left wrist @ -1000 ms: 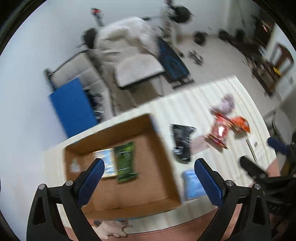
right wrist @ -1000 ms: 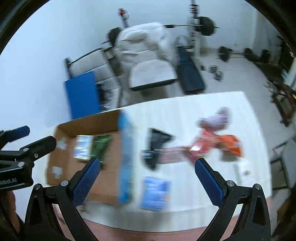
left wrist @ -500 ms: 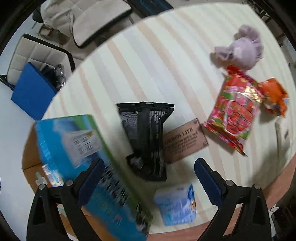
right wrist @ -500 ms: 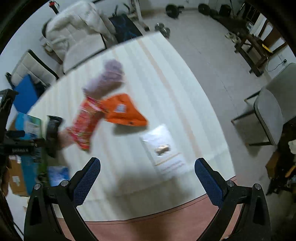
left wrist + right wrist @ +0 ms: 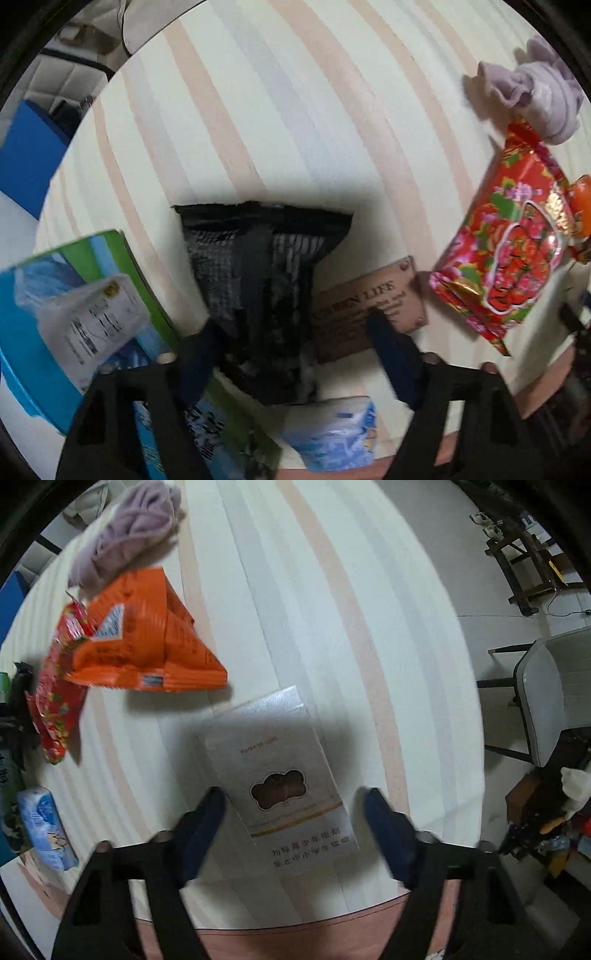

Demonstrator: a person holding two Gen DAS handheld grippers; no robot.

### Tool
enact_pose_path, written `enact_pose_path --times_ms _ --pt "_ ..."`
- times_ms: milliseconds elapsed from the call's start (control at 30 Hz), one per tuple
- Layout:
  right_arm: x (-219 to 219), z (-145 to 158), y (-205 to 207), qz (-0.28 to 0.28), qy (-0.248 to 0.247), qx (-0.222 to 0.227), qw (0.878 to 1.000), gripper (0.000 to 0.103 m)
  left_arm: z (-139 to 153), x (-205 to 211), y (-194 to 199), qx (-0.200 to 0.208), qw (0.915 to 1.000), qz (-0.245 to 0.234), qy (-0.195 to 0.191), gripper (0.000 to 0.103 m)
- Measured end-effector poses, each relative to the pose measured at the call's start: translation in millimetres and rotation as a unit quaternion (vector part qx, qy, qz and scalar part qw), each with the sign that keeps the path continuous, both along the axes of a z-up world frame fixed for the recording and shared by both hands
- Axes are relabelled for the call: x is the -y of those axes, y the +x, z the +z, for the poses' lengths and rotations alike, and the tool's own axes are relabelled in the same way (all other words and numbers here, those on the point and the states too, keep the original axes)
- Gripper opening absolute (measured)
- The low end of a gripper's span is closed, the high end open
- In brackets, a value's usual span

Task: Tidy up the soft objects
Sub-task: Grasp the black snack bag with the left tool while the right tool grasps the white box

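Note:
My left gripper point(image 5: 293, 328) points down over a black packet point(image 5: 258, 273) lying on the striped table point(image 5: 258, 110). Its jaws are closing with the packet's lower end between them; the right finger point(image 5: 391, 354) sits over a brown card point(image 5: 354, 295), apart from the packet. My right gripper point(image 5: 295, 797) points straight down at a flat white packet point(image 5: 280, 771). Its jaws are also closing, one pad at each long edge, with no clear press. Also on the table are a red floral packet point(image 5: 506, 258), an orange packet point(image 5: 147, 642), a purple cloth point(image 5: 125, 542) and a blue-white tissue pack point(image 5: 332, 432).
A box with a blue-and-green printed side point(image 5: 74, 314) stands at the left of the black packet. The table's pink front edge point(image 5: 295, 923) runs just below the white packet. A grey chair point(image 5: 554, 698) and floor clutter lie off to the right.
Both grippers have dropped close to the table and their jaws have narrowed. The left swung from the open box to the black packet, the right across to the white packet.

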State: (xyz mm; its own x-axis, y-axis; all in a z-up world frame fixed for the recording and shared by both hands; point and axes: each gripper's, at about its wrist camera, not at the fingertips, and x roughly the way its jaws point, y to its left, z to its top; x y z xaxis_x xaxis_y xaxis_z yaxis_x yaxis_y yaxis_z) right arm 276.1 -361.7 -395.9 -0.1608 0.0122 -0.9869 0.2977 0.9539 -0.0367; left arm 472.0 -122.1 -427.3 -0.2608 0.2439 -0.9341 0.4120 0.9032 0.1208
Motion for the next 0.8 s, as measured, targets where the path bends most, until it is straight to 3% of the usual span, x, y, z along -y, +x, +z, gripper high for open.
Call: enact_pose_path --times_ms 33,100,200,400,667,733,800 --pt "-1.7 -1.0 -1.6 -0.001 0.000 0.002 1.000 0.068 -0.1 1.7 -5.5 0.002 1.0000 -0.005 -0.003 0.062" --pt "-4.5 -1.3 -6.4 -0.005 0.001 0.007 1.000 0.067 1.0 7.8 -16.6 0.010 0.9998 -0.018 -0.005 0.045" --pt "-13.5 -1.1 -15.3 -0.008 0.006 0.009 1.000 0.066 6.0 16.3 -36.2 0.003 0.9990 -0.036 -0.027 0.041" --pt "-29.2 -2.0 -36.6 -0.017 0.041 0.000 0.999 0.064 -3.6 29.9 -74.1 -0.003 0.9973 -0.052 -0.051 0.042" --pt "-41.9 -10.8 -30.4 -0.012 0.030 -0.020 0.999 0.067 -22.5 20.6 -97.1 -0.006 0.9982 -0.034 -0.049 0.051" --pt "-46.2 -17.1 -16.2 -0.001 0.017 -0.022 1.000 0.067 -22.9 23.6 -100.8 -0.002 0.9983 -0.038 -0.045 0.049" --pt "-52.1 -16.9 -13.9 0.006 0.008 -0.016 1.000 0.066 -18.3 24.2 -101.0 0.006 0.9984 -0.038 -0.043 0.038"
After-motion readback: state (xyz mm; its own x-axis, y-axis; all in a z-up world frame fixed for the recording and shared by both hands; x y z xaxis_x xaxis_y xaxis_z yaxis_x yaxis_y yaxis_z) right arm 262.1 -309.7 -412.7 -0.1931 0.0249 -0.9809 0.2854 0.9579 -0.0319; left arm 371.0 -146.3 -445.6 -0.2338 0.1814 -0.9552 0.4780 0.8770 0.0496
